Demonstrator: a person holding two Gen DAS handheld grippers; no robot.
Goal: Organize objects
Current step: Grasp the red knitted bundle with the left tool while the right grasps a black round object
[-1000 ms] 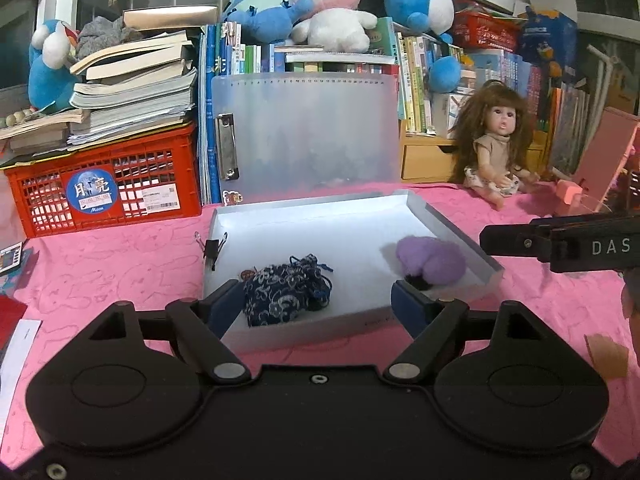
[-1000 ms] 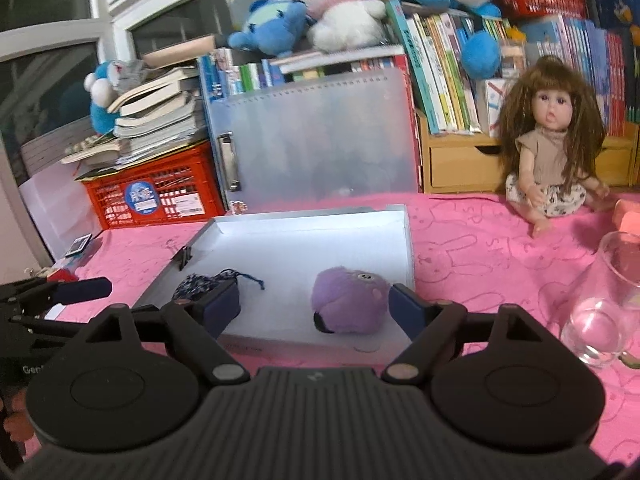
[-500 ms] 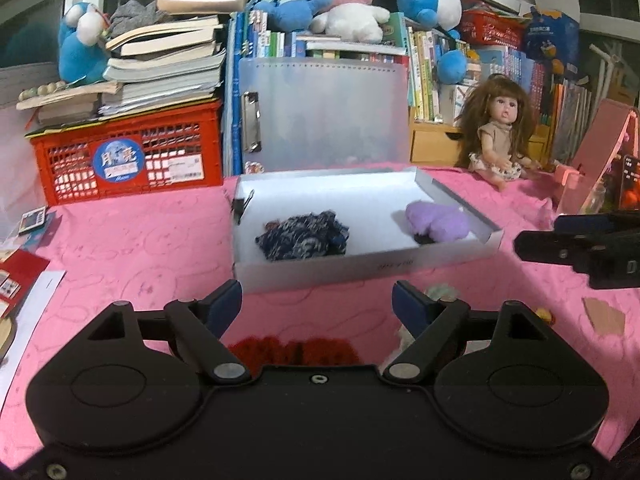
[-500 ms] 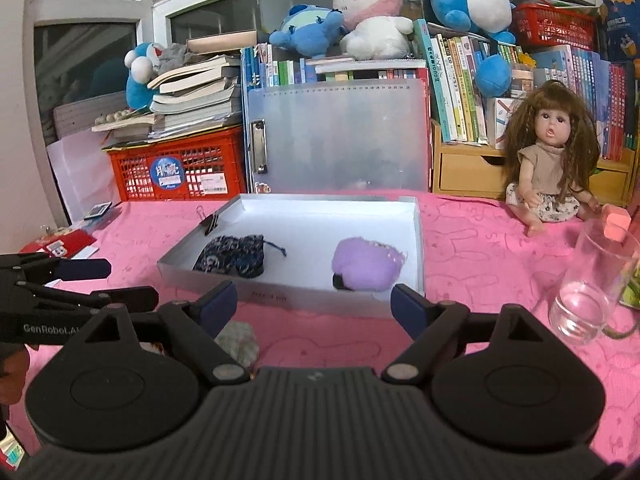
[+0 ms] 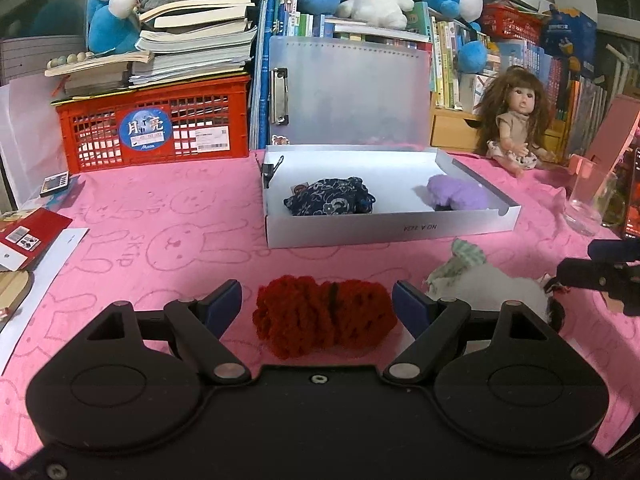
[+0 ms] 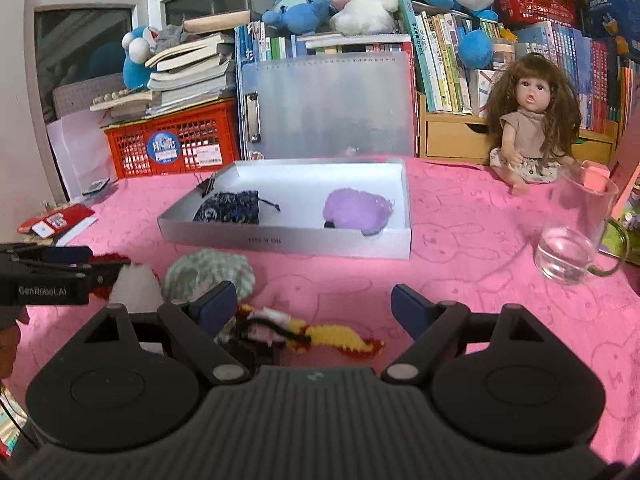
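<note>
On the pink bunny-print tablecloth [image 5: 168, 240] a shallow white cardboard box [image 5: 384, 230] lies open toward the far middle. Inside it, a dark blue patterned drawstring pouch [image 5: 330, 202] sits at the left and a fluffy purple plush [image 5: 456, 198] at the right, well apart from each other. A small black binder clip [image 5: 269, 169] is clipped on the box's far left corner.

The left gripper [image 5: 318, 306] hovers low over the cloth near the viewer with its blue-padded jaws spread wide. A red crocheted yarn bundle [image 5: 324, 318] lies between them on the cloth, and neither pad touches it, so nothing is held.

The right gripper [image 6: 310, 306] is also spread wide and holds nothing. Between its jaws, close to the left pad, lies a small yellow and red crocheted toy with black yarn [image 6: 316, 336]. Just beyond the left pad sits a green-and-white checked fabric bundle [image 6: 210, 274], with a white soft lump [image 6: 134, 288] beside it on the left.

To the right of the box stands a clear glass mug [image 6: 576, 236]. At the far edge, a frosted plastic clip folder [image 5: 352, 90] stands upright behind the box, a red plastic crate [image 5: 154, 128] carrying stacked books is on the left, and a long-haired doll [image 6: 528, 132] sits on the right.
</note>
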